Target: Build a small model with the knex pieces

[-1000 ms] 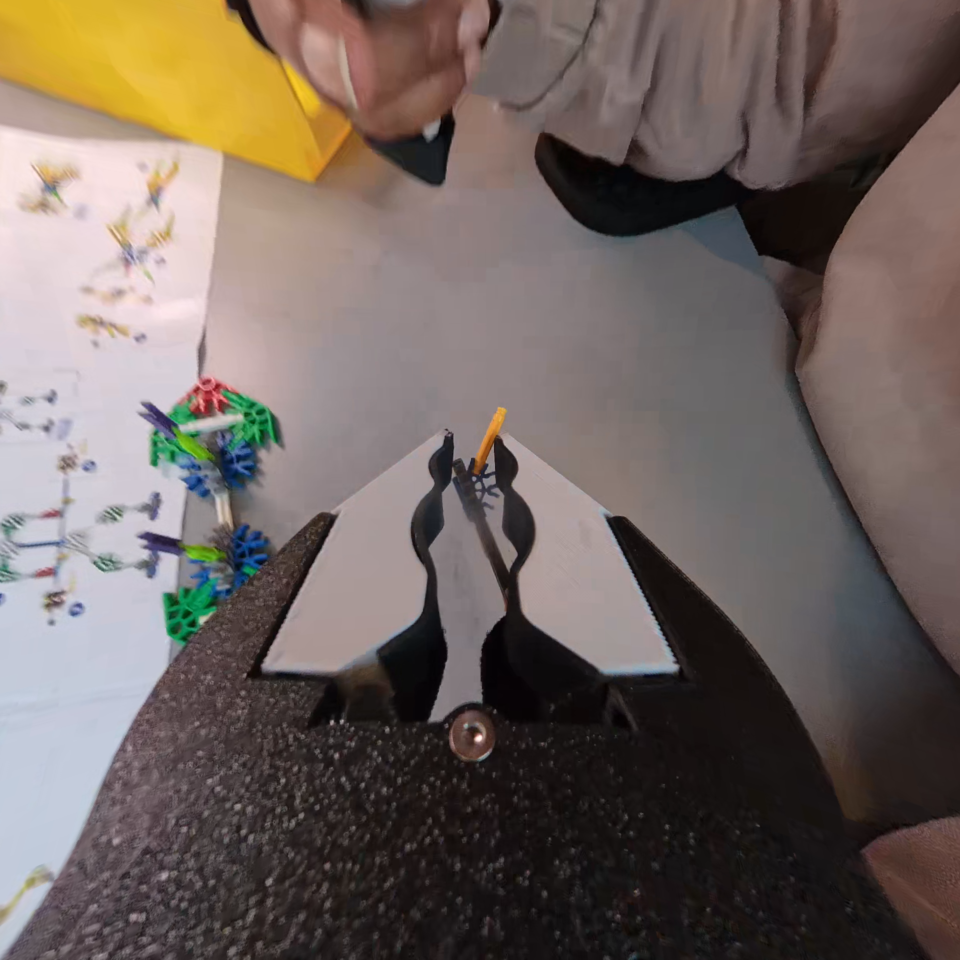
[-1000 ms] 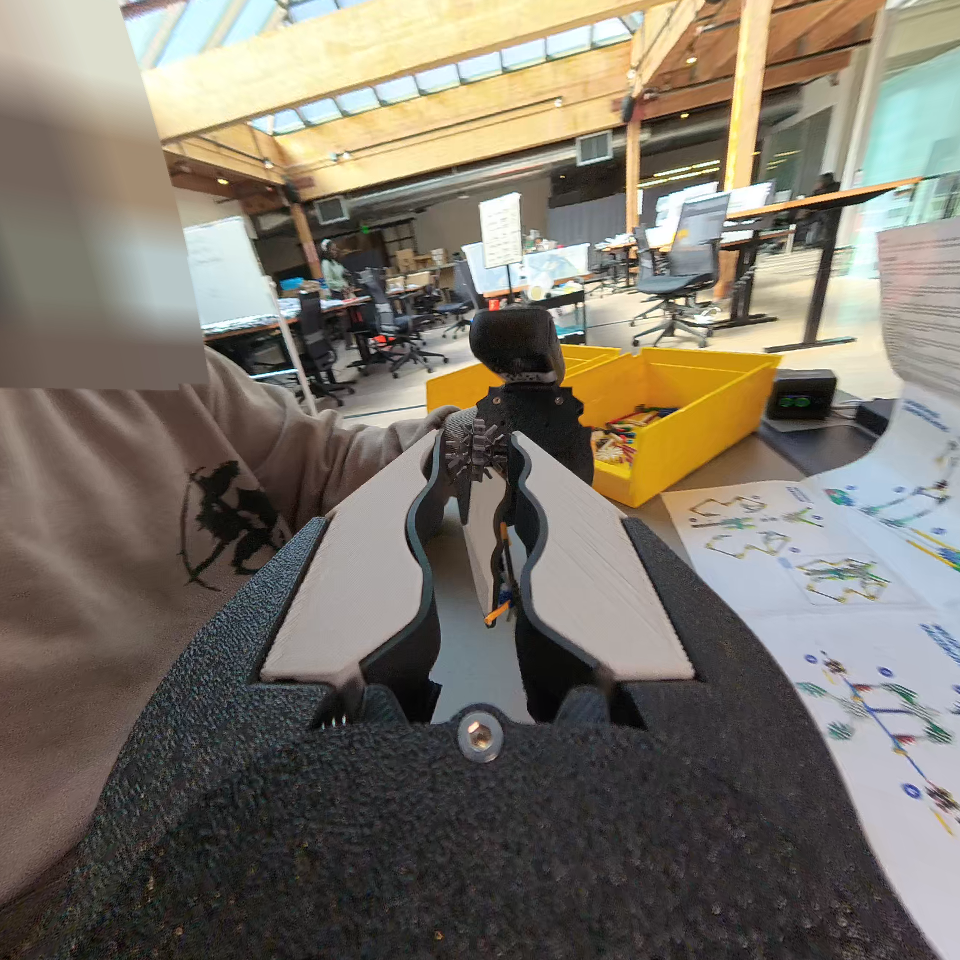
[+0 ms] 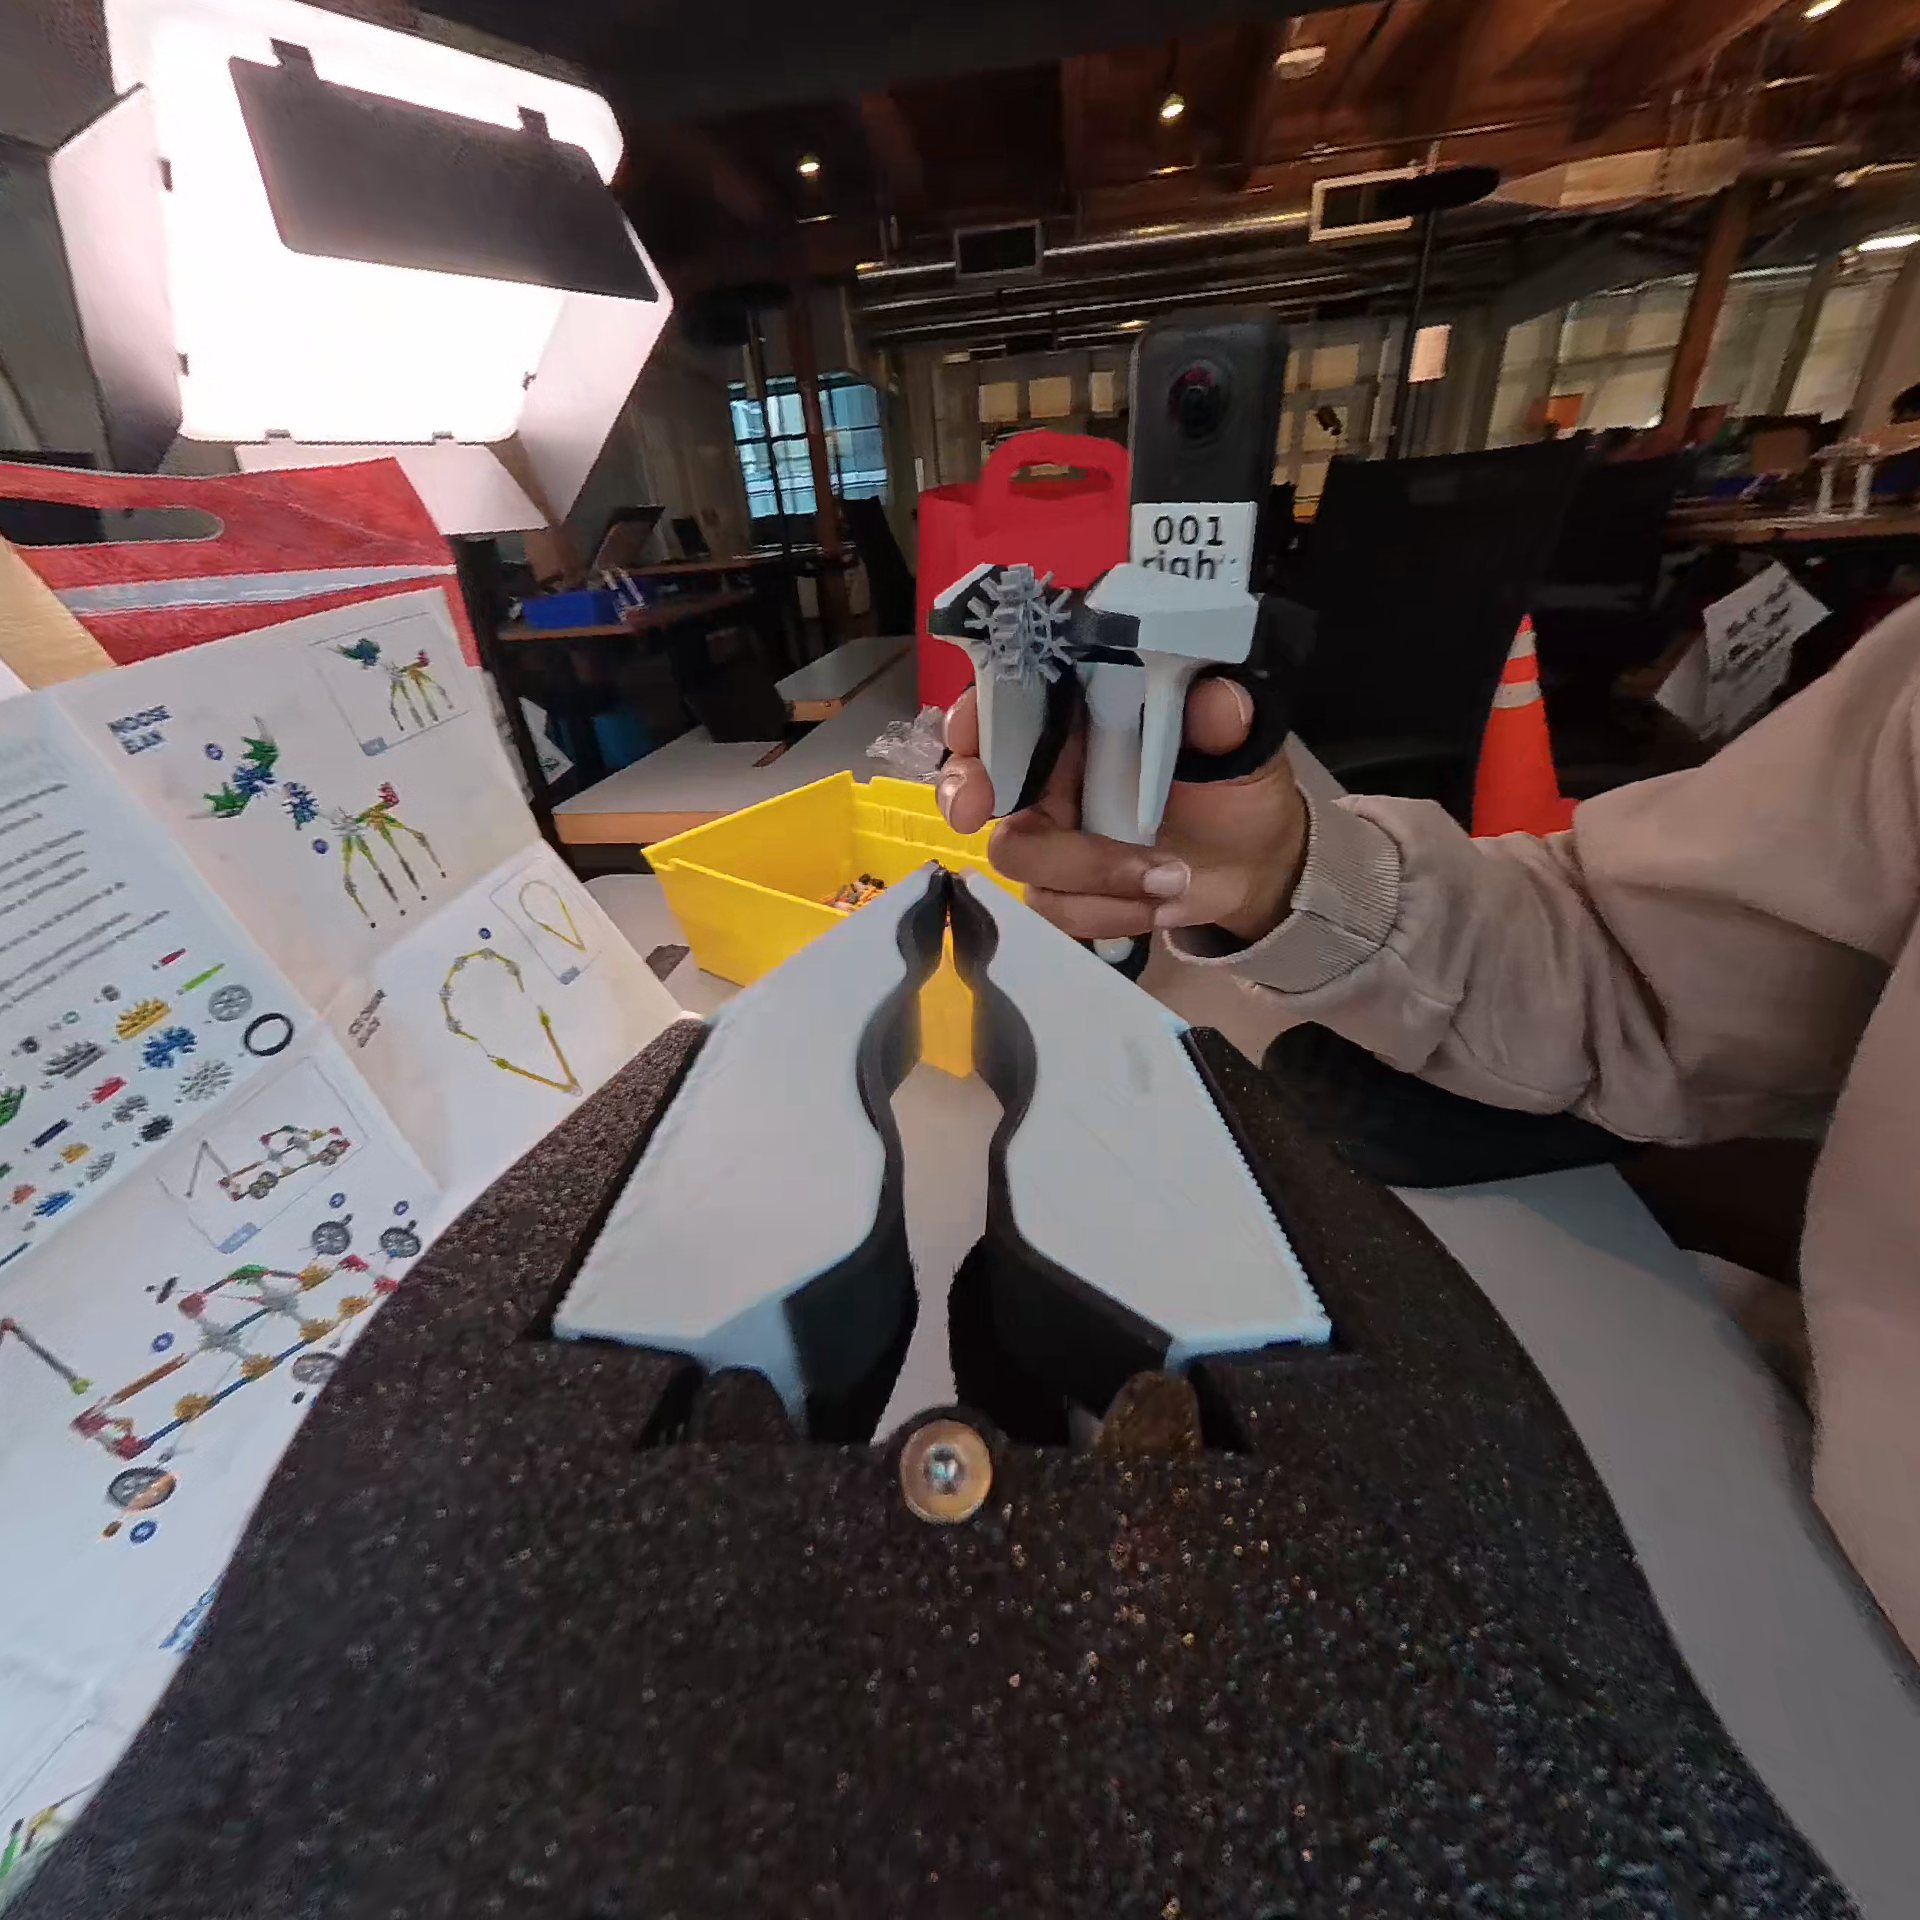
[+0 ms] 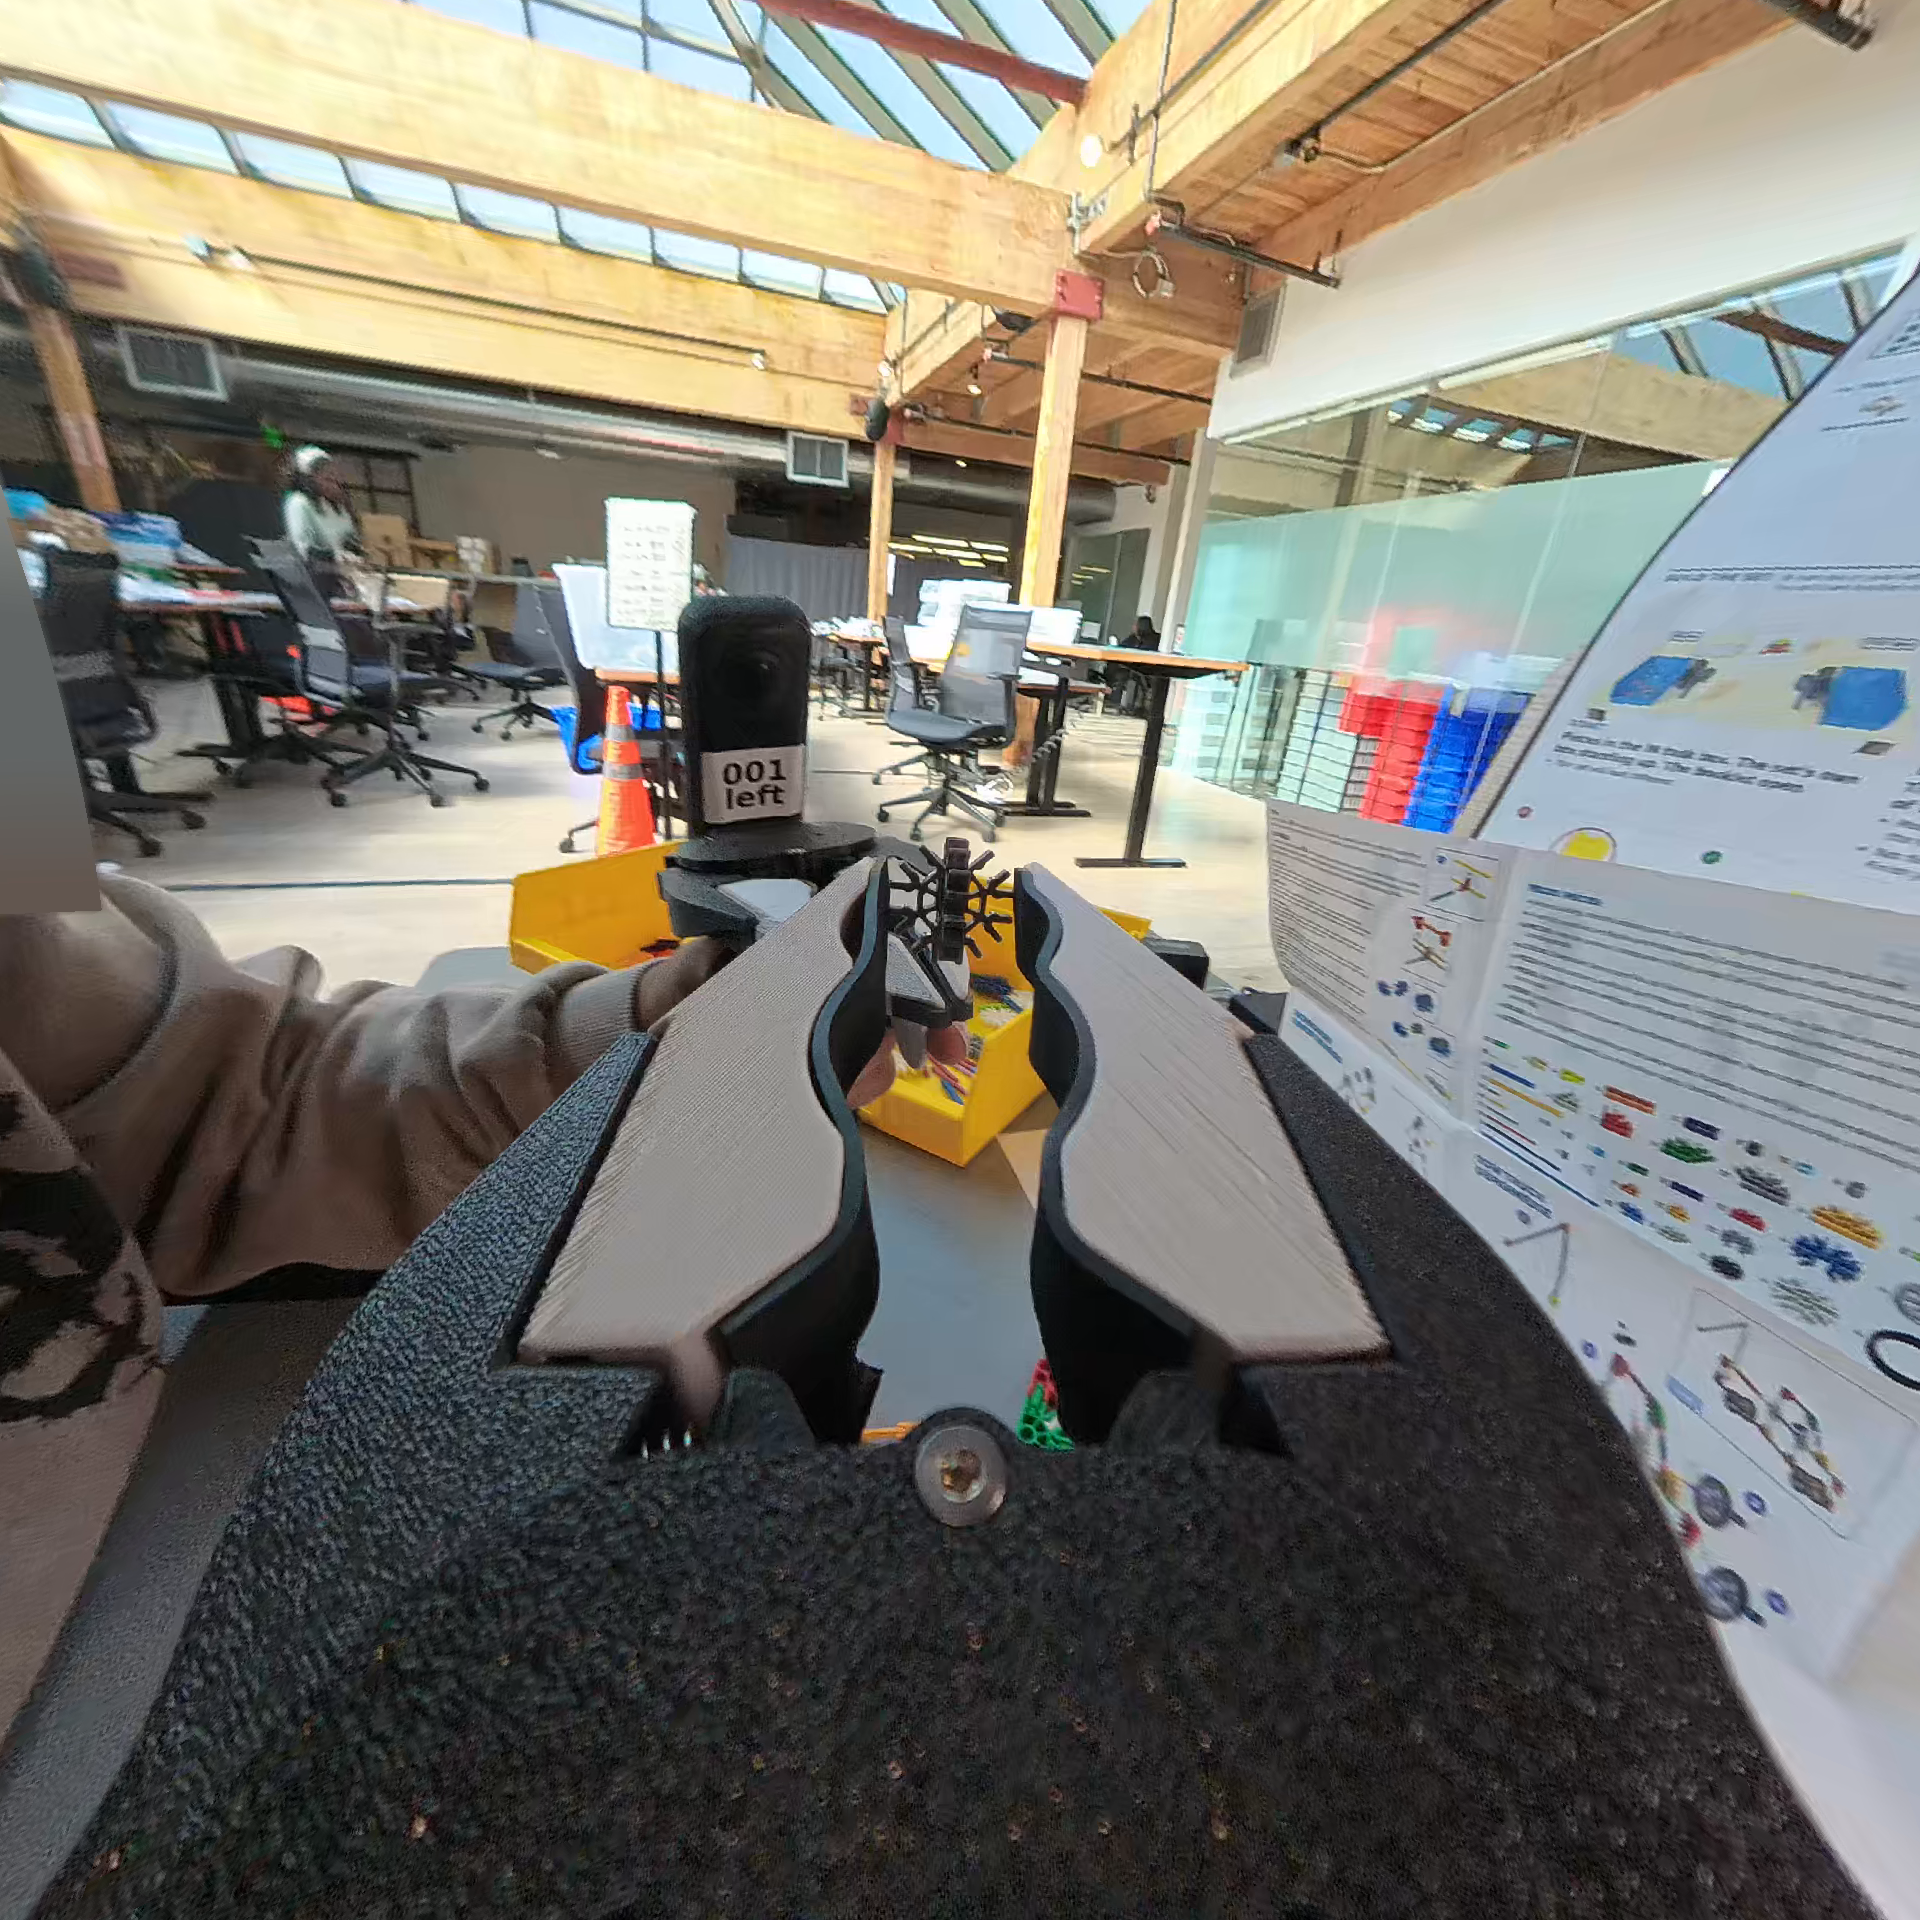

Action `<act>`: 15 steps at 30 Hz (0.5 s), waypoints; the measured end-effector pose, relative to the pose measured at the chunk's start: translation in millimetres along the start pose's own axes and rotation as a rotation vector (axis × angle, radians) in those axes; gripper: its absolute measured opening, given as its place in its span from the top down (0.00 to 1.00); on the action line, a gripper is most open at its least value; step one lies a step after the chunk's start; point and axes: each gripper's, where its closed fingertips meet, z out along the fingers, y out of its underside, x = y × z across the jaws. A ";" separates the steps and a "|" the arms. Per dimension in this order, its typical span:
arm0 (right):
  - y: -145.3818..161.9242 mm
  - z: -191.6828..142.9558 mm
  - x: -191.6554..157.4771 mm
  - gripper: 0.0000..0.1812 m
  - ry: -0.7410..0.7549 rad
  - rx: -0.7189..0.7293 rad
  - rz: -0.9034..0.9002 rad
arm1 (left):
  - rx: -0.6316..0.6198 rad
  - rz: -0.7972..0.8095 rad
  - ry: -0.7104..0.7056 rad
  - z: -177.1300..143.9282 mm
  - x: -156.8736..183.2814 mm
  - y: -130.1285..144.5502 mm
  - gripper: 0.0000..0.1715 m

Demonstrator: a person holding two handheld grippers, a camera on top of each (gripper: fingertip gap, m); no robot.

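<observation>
Your right gripper (image 4: 951, 894) has its jaws clamped on a grey snowflake-shaped connector (image 3: 1018, 624), held up in the air. Your left gripper (image 3: 948, 881) has its jaws pressed together on nothing, above the yellow bin (image 3: 758, 894) on the tabletop (image 3: 1621, 1382).

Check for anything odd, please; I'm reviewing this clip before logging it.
Nothing looks spilled or broken. The right gripper clamps a grey snowflake connector; the left gripper is shut on nothing. A few green pieces lie outside the yellow bin.
</observation>
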 end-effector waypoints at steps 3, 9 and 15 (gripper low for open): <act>7.8 0.2 12.0 0.88 0.080 -0.046 -0.028 | -0.043 -0.011 -0.140 2.3 -15.7 2.9 0.98; 19.2 0.9 25.2 0.88 0.190 -0.116 -0.127 | -0.048 -0.141 -0.128 1.8 -13.1 -1.4 0.94; 27.6 4.0 24.4 0.88 0.201 -0.152 -0.185 | -0.021 -0.217 -0.079 -4.9 -15.7 -2.8 0.95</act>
